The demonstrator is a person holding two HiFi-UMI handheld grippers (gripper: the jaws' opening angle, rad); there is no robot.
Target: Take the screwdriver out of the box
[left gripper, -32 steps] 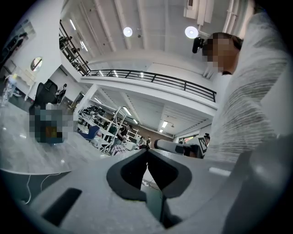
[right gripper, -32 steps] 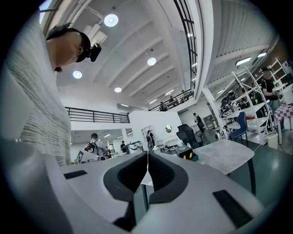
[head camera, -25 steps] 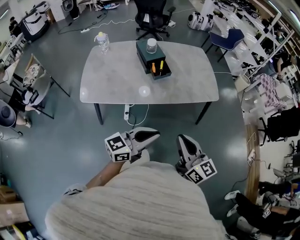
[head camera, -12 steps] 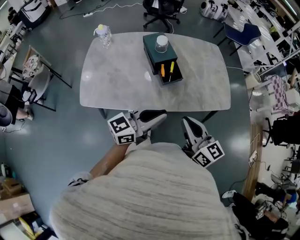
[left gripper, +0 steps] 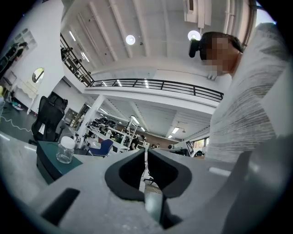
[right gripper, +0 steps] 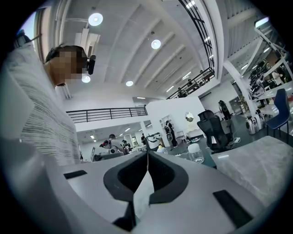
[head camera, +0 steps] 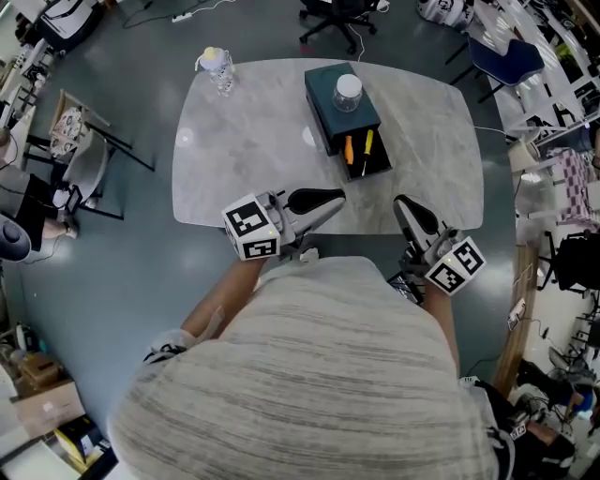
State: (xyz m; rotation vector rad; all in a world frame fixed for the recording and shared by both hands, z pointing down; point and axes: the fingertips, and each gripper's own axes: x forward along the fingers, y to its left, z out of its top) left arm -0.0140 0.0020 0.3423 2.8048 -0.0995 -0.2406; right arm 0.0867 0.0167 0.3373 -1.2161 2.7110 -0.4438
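Observation:
A dark teal box (head camera: 342, 114) stands on the grey table (head camera: 253, 150), its open drawer holding two screwdrivers (head camera: 358, 150) with orange and yellow handles. A lidded glass jar (head camera: 348, 92) sits on top of the box. My left gripper (head camera: 336, 197) is shut and empty over the table's near edge, short of the box. My right gripper (head camera: 403, 204) is shut and empty too, at the near edge to the right of the drawer. The box (left gripper: 50, 157) and the jar (left gripper: 65, 149) show at the left of the left gripper view. In the right gripper view the jar (right gripper: 195, 153) shows beyond the jaws.
A water bottle (head camera: 218, 67) stands at the table's far left corner. An office chair (head camera: 339, 21) is behind the table, a folding chair (head camera: 80, 159) to the left. Shelves and clutter line the right side of the room.
The table with the box has come closer in the head view. Both grippers have moved forward from over the floor to the table's near edge, jaws still shut.

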